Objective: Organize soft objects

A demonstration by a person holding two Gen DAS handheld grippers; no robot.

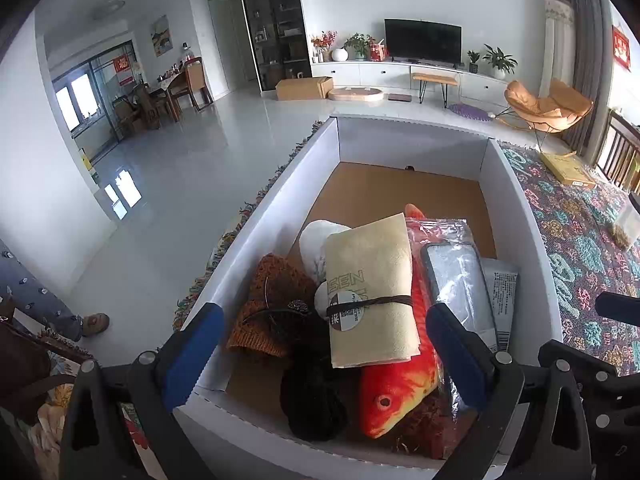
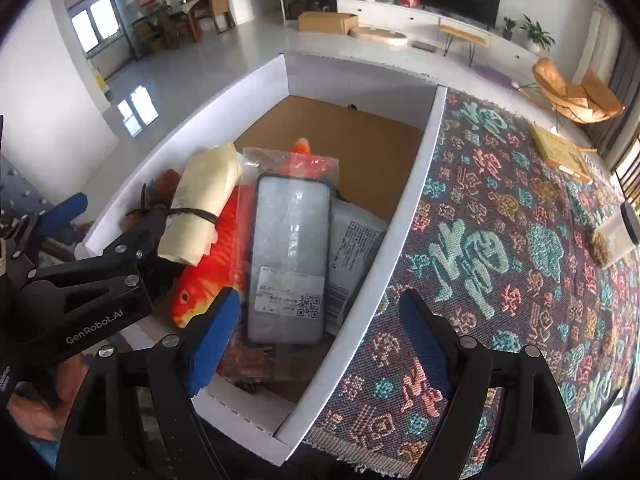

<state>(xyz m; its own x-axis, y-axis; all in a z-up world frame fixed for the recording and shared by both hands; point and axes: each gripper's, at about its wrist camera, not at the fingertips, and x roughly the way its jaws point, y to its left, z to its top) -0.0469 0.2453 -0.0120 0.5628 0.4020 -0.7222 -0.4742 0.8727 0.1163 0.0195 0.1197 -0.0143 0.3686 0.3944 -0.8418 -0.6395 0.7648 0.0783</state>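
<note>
Okay, left wrist view first: your left gripper (image 1: pixel 320 344) hangs over the near end of the white box (image 1: pixel 280 184), jaws spread wide with nothing pinched between them. The soft stuff is piled at that near end: cream towel (image 1: pixel 370 292) tied with a cord on top, orange fish plush (image 1: pixel 394 392) under it, brown knit (image 1: pixel 272 304) to the left, black fuzzy thing (image 1: pixel 310 400) in front, white roll (image 1: pixel 318 242) behind. The far half of the box floor is bare cardboard, so if you're placing more, aim there and don't stack the pile higher. Past the box are pale floor tiles, a TV (image 1: pixel 424 40) on a low white cabinet, an orange chair (image 1: pixel 548 106) and a dining corner at left. Right wrist view: your right gripper (image 2: pixel 320 340) straddles the box's right wall, jaws released and empty, left finger inside, right finger over the rug (image 2: pixel 520 240). A bagged phone case (image 2: pixel 292 256) lies on the fish, with a grey packet (image 2: pixel 354 248) just beside it. Clear that wall before reaching in. The box sits on the patterned woven rug; a flat yellow box (image 2: pixel 560 152) lies well apart on it.
</note>
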